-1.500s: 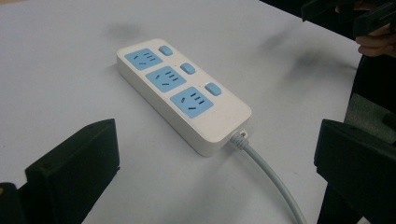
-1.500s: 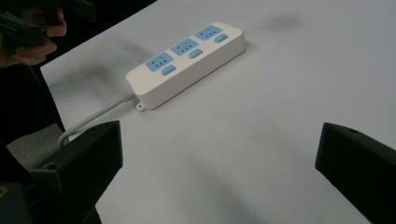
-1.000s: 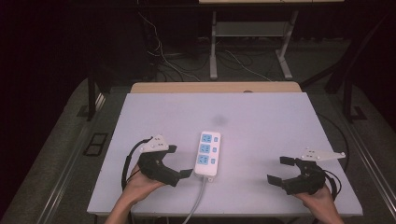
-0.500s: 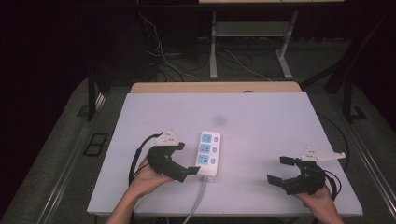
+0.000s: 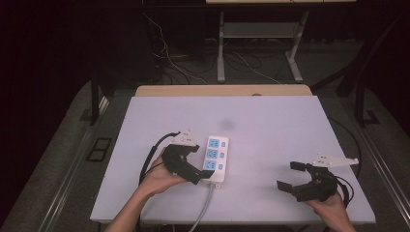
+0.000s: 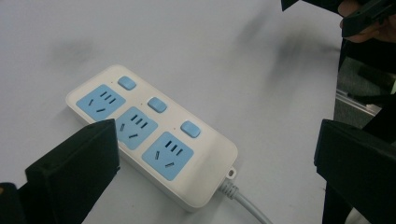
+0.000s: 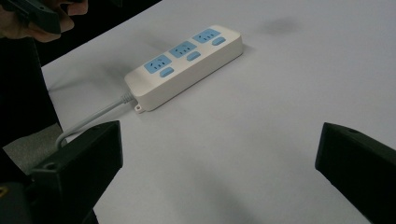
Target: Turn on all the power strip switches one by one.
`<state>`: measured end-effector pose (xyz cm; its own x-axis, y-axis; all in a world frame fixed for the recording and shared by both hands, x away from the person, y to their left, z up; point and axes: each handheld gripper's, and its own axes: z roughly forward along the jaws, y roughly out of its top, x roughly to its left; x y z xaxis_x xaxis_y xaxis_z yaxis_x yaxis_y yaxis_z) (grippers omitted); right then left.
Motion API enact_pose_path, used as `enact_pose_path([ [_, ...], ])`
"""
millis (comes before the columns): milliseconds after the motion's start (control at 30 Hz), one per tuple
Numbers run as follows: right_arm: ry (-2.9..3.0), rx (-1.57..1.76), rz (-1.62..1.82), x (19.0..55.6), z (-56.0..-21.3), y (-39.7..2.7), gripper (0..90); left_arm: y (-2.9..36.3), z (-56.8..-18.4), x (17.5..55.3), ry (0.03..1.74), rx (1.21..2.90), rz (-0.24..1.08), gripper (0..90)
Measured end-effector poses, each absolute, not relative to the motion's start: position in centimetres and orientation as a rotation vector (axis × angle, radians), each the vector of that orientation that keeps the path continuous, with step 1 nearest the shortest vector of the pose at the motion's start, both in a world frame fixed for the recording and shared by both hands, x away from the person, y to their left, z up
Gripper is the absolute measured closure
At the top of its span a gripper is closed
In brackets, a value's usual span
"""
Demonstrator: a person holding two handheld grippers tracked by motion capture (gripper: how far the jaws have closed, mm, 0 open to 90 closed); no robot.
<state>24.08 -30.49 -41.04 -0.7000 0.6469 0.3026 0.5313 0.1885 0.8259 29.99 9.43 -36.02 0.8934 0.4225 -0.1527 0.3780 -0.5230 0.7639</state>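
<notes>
the left gripper [image 5: 205,171], jaws wide apart, hovers over the near end of the white power strip [image 5: 214,158], straddling it. the right gripper [image 5: 294,175] rests apart, well aside. closing off-centre could skid the strip or snag its cord [image 6: 245,203].

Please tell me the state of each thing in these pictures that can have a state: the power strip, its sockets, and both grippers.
Power strip: lying flat on the table, sockets facing up.
Sockets: all three empty, nothing plugged in.
Cord: attached, running off the near table edge.
Left gripper: open, fingers at the strip's near end, not clamping it.
Right gripper: open, holding nothing, apart from the strip.
</notes>
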Motion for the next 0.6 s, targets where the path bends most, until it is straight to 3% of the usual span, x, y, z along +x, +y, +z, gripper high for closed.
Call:
enact_pose_path([
  [600, 2.311, 1.164, 1.547, 24.0, -41.0, -30.7, 0.5, 7.1, -36.4, 31.9, 0.523, 2.262, 0.039, 3.2],
])
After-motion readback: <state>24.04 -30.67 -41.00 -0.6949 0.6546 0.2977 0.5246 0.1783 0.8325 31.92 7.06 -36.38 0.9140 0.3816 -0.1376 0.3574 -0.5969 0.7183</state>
